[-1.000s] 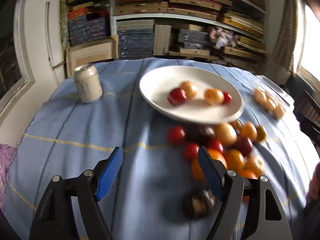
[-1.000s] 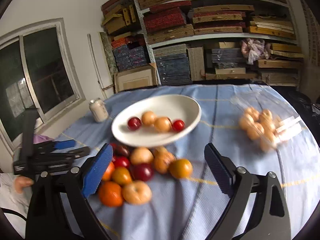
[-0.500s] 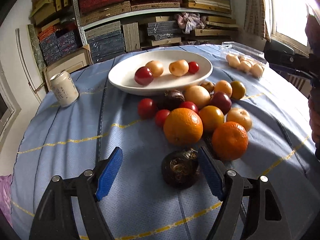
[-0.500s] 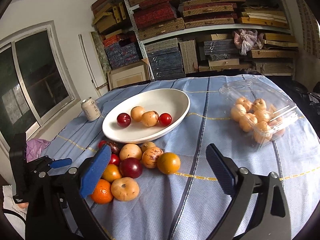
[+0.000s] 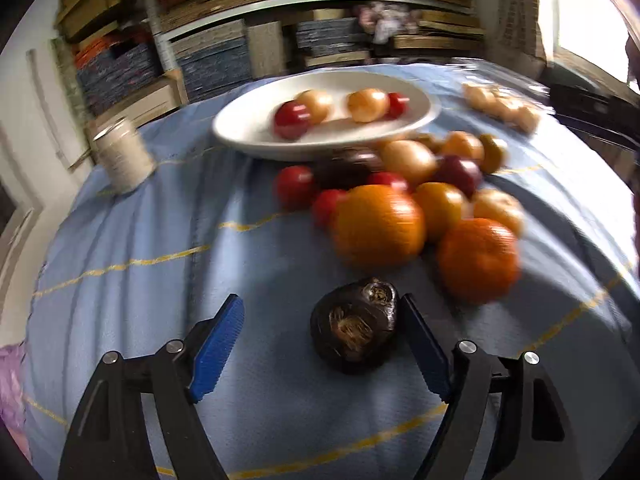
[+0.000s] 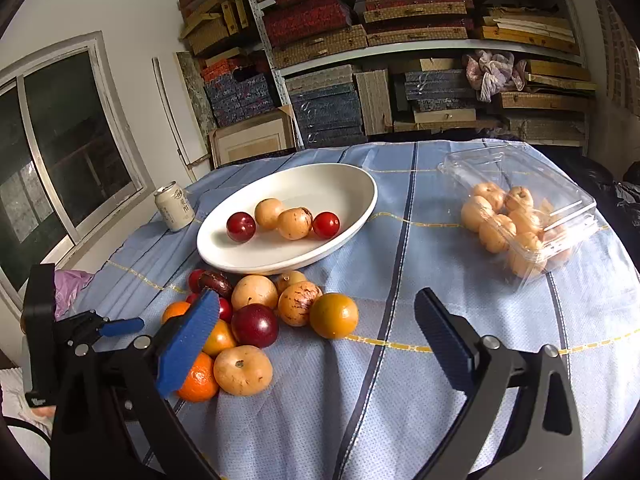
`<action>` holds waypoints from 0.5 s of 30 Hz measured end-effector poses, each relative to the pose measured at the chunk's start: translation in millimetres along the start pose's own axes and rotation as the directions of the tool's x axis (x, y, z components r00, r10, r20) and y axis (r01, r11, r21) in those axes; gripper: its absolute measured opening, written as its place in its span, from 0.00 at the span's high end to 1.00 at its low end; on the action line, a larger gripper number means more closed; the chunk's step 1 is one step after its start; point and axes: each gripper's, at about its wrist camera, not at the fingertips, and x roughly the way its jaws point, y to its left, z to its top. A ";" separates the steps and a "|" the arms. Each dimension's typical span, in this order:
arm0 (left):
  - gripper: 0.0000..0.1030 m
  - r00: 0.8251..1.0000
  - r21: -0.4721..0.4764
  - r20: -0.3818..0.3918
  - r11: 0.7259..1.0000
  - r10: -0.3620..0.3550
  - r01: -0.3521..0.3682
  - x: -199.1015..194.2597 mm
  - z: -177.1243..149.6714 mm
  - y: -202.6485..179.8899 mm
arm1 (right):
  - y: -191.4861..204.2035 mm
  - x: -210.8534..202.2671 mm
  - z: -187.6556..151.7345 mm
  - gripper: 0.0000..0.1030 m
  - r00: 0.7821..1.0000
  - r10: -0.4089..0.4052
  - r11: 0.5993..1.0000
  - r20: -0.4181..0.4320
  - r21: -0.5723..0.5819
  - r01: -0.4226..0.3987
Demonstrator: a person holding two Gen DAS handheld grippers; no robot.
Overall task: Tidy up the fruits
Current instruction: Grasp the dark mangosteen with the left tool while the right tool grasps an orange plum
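On my left gripper (image 5: 322, 344) the blue pads are spread wide and grasp nothing; a dark brown wrinkled fruit (image 5: 354, 326) sits on the blue tablecloth (image 5: 140, 280) between them, close against the right pad (image 5: 420, 346) and well apart from the left one. I cannot tell whether that pad actually touches it. My right gripper (image 6: 316, 338) is likewise released, hovering over bare cloth with its left pad (image 6: 188, 340) in front of the fruit pile.

Just beyond the dark fruit I see two oranges (image 5: 378, 224), blurred in the left view. Behind them lies the rest of the loose pile: a pale round fruit (image 6: 243, 370), a dark red plum (image 6: 255, 325), a yellow-orange fruit (image 6: 334, 315) and a speckled tan one (image 6: 299, 303), bunched together and touching.

Farther back, the white oval plate (image 6: 340, 188) holds four fruits in a row: two red (image 6: 241, 226), two tan (image 6: 295, 223). To its left stands a drink can (image 6: 174, 207), upright. To the right, an open clear plastic box (image 6: 520, 216) holds pale fruits. Shelves stacked with boxes (image 6: 400, 40) fill the far wall.
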 end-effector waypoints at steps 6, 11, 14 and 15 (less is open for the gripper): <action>0.23 0.993 -0.124 -0.035 0.985 0.112 -0.116 4.5 -2.7 41.6 | 0.3 0.2 -0.7 0.06 1.000 0.002 1.000 0.006 0.005 -0.002; 0.23 1.000 -0.039 0.006 0.999 0.022 -0.022 -10.0 -7.2 26.4 | -1.6 0.7 -1.9 0.06 1.000 0.000 1.000 0.007 0.009 0.000; 0.25 1.000 -0.033 0.011 0.999 -0.016 0.016 -11.5 -8.2 23.4 | -3.4 2.0 -2.0 0.06 1.000 -0.002 1.000 0.000 0.013 0.002; 0.27 1.000 -0.039 0.011 0.999 -0.024 0.024 -10.5 -7.5 24.2 | -3.0 2.8 -2.4 0.06 1.000 -0.003 1.000 -0.003 0.013 0.003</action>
